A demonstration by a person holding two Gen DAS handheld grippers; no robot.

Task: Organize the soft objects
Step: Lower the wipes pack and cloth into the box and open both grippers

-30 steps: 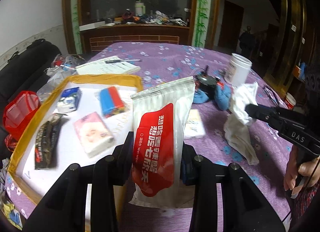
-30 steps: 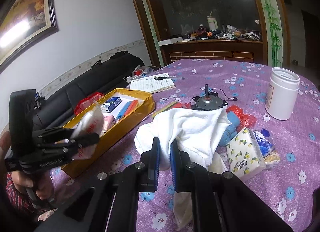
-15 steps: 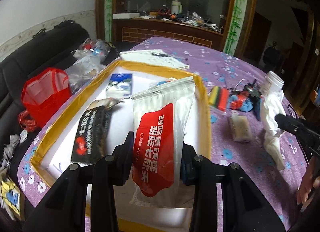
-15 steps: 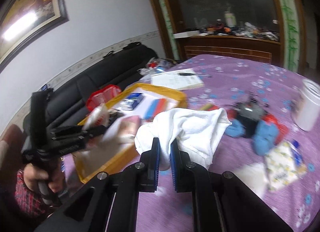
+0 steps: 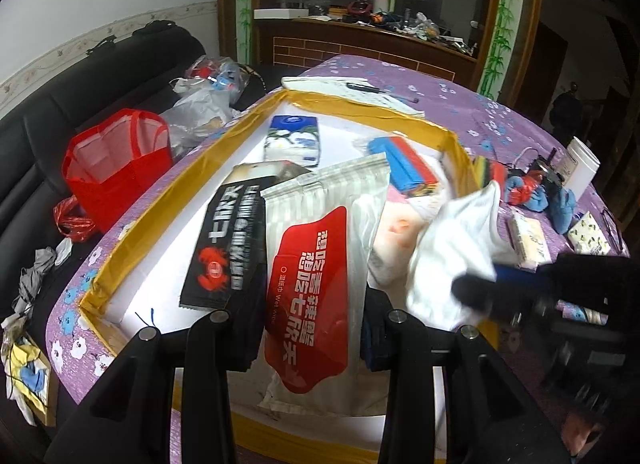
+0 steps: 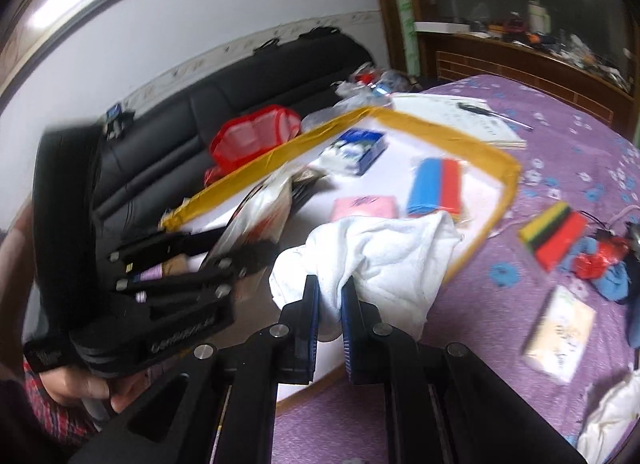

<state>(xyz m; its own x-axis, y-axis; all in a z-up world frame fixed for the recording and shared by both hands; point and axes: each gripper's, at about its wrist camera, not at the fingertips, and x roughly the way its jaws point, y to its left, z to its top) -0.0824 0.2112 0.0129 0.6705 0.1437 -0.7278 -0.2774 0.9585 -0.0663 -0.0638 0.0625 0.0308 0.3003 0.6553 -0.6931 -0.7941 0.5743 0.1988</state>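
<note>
Yellow-rimmed tray (image 5: 168,192): left tool (image 5: 308,328) clamped on wet-wipes pack (image 5: 316,284) above it; right tool (image 6: 330,304) pinching white towel (image 6: 380,256) beside; black packet (image 5: 228,240), blue-red sponge (image 6: 436,184) inside.

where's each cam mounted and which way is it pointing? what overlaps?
Left wrist: on the left gripper, looking forward and down into the yellow tray; own fingers clamp the wet wipes pack; right gripper enters blurred at right.
Right wrist: on the right gripper, facing the tray and sofa; own fingers clamp the white towel; left gripper and the hand holding it show at left.
Shared: tray, towel, wipes pack, blue-red sponge.
</note>
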